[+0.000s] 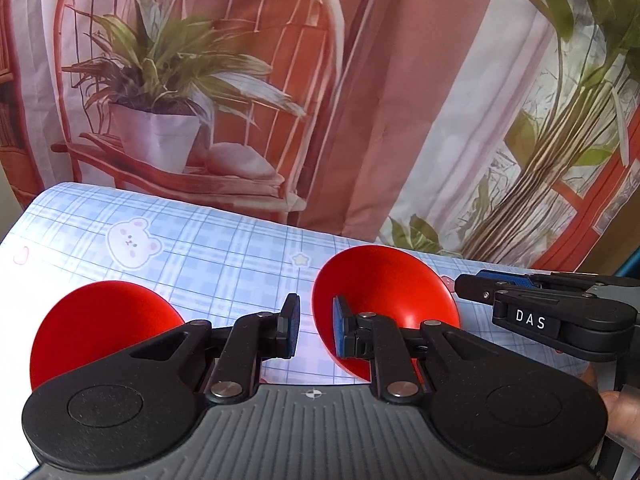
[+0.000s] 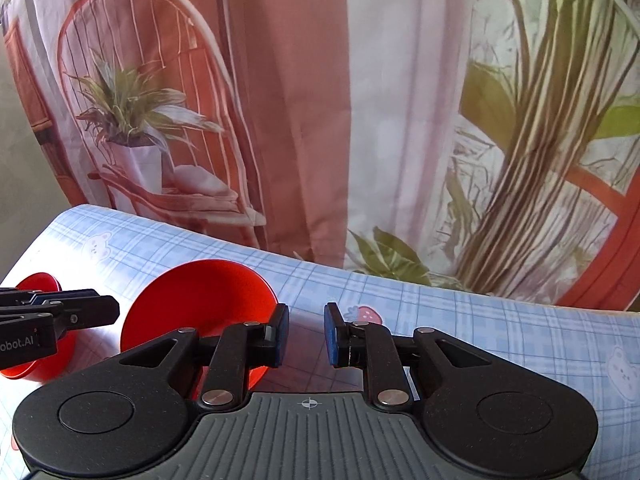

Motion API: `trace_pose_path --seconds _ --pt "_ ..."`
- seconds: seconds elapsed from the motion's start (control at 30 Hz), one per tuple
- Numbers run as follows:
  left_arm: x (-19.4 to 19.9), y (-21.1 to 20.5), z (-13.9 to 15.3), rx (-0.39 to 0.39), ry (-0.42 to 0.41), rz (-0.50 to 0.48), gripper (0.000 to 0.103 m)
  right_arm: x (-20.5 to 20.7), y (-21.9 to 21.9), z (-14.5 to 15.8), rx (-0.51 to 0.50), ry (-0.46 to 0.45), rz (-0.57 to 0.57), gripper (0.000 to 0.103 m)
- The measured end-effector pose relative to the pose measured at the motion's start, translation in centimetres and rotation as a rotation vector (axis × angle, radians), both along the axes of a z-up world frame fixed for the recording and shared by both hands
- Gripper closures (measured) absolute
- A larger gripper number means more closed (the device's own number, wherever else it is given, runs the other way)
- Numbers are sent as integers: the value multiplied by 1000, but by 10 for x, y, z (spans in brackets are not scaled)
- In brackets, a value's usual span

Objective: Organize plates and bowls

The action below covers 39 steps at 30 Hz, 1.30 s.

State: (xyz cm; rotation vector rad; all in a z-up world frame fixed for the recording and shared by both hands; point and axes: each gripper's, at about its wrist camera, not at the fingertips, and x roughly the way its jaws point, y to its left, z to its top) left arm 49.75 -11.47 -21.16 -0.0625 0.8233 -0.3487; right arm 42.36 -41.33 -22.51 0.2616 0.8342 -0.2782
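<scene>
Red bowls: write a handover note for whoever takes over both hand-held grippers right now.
Left hand-held gripper: jaws slightly apart, empty, aimed between the bowls.
Right hand-held gripper: jaws slightly apart, empty, just right of the right bowl.
Two glossy red round bowls, one left and one right, sit apart on the blue checked tablecloth.
Done: nothing stacked yet.
Left: probably grasp one bowl and nest it in the other.

Before me hangs a printed cloth backdrop (image 1: 360, 100), creased in soft folds. It pictures a red-framed chair (image 1: 192, 80) holding a potted plant (image 1: 160, 92), a terracotta curtain, and leafy stems by a red window frame (image 1: 580, 200) on the right. My bench (image 1: 200, 248) wears a pale blue plaid cover with bear faces, glaring white where the light strikes.
</scene>
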Motion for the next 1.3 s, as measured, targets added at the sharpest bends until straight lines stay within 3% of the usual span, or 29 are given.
trace_pose_path --seconds 0.43,0.53,0.63,0.8,1.3 --pt "9 -7 -19 36 41 -11 85 -2 -1 -17 34 20 1 85" --pt "8 -8 -20 33 29 -23 91 -1 0 -20 35 25 13 86" --pt "5 -11 -19 43 14 -33 92 0 1 -22 37 26 20 94" --pt "2 -11 -19 45 6 -45 92 1 4 -23 35 27 29 99" --pt "-13 -4 5 32 -35 -52 92 -1 19 4 7 -15 67 103"
